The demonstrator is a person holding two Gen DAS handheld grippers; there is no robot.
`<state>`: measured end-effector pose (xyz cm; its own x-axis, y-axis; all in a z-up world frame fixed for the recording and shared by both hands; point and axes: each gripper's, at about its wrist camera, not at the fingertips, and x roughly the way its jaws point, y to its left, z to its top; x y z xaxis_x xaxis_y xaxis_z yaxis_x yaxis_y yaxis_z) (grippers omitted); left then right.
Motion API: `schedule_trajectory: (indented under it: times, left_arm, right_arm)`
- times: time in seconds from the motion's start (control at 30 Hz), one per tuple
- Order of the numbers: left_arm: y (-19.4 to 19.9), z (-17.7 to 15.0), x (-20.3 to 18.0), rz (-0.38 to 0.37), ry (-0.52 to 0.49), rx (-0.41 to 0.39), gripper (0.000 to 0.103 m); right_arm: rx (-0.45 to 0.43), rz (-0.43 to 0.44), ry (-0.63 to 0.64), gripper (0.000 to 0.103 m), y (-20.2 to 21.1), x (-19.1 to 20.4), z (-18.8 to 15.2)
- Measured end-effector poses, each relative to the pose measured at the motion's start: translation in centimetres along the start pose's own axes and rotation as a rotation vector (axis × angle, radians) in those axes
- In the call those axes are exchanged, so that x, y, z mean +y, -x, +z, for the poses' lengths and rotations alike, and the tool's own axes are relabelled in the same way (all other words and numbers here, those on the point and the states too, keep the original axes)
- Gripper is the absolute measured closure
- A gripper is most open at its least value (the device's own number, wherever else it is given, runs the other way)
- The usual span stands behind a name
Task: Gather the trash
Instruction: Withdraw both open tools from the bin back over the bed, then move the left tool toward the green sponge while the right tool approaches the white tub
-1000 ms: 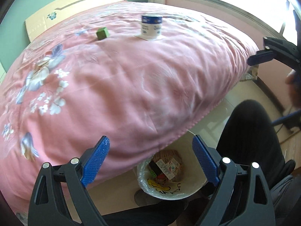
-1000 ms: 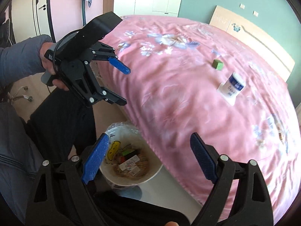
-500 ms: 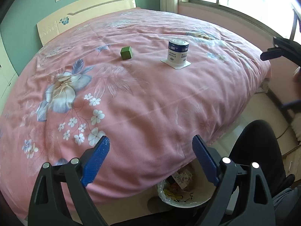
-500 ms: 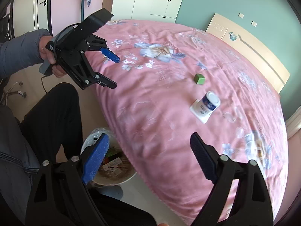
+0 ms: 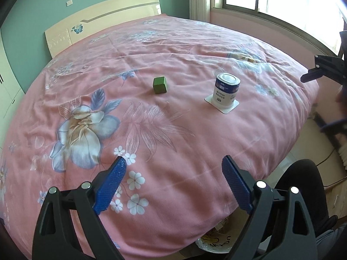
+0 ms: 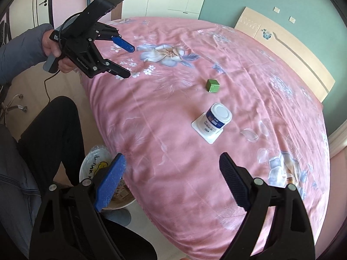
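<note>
Left wrist view: left hand-held gripper [image 5: 173, 174] spread wide, nothing between its blue pads, held above the near part of the bed [image 5: 151, 119]. Right wrist view: right hand-held gripper [image 6: 171, 173] also spread wide and empty, over the bed's edge.

Writing: cup [image 5: 226, 90] carries a blue-and-white label with print too small to read. Left gripper body, seen from the right wrist, has small white lettering, not legible. Bin liner shows a yellow mark and dark scrawl, unreadable.

Containers: cup stands upright on its square white flange, foil lid sealed, near the middle of the bed; contents hidden. In the right view the cup [image 6: 216, 119] sits between the green cube [image 6: 212, 85] and the right gripper. Cube [image 5: 160, 85] lies left of the cup in the left view, apart from it. Bin [image 6: 95, 164] stands on the floor against the bed's side, lined with a clear bag; printed wrappers show inside, partly hidden by the right gripper's left pad.

Cut off: in the left view only a sliver of the bin [image 5: 213, 241] shows under the bedspread's edge, and the right gripper shows only at the frame's right edge.
</note>
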<state>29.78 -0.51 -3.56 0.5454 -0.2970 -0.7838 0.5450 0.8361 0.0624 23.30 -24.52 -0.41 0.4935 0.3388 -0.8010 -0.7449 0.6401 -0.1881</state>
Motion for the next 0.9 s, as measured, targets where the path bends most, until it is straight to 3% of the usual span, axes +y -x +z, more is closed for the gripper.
schedule_trajectory:
  times: [0.4, 0.9]
  left_arm:
    - [-3.5, 4.4, 1.5, -0.028, -0.091, -0.011, 0.012]
    - [-7.5, 6.7, 1.7, -0.106, -0.208, -0.03, 0.012]
  right_arm:
    - [0.012, 0.005, 0.005, 0.017, -2.8, -5.2, 1.0]
    - [0.032, 0.051, 0.013, 0.017, -6.6, -7.7, 0.9]
